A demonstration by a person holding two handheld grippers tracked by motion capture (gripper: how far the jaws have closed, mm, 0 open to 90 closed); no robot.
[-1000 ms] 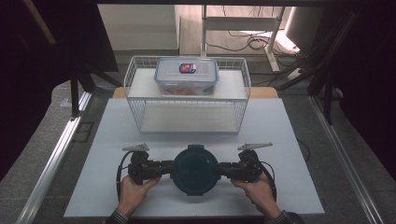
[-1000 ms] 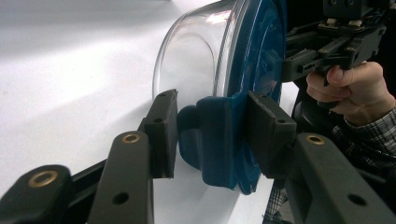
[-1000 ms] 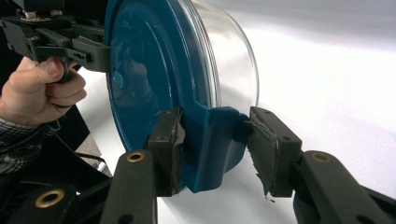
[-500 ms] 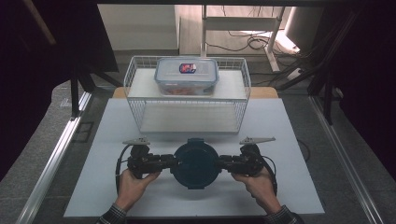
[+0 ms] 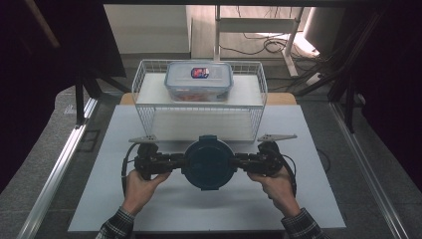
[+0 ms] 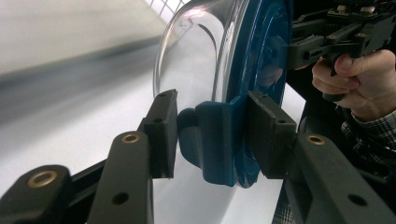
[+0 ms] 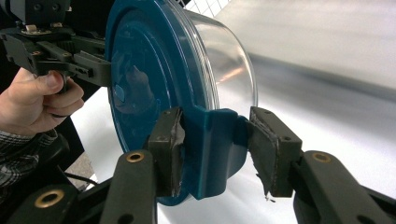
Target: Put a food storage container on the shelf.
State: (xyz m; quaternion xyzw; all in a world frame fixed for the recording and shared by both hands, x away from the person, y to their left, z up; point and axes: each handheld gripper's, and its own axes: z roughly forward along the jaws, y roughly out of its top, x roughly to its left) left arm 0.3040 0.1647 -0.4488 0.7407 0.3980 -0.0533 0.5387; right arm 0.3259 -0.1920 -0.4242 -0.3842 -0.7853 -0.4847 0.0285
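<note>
Near the front of the white table (image 5: 149, 209), a round clear container with a blue lid (image 5: 209, 162) is held off the surface between both grippers. The left gripper (image 6: 212, 135) has its jaws around the lid's left clip; one pad touches the lid, the other stands slightly apart from the clip. The right gripper (image 7: 215, 144) clamps the right clip, both pads touching. Beyond, a white wire basket (image 5: 142, 107) stands on the table. A rectangular lidded box (image 5: 199, 79) with a red and blue label rests on the basket's top shelf.
</note>
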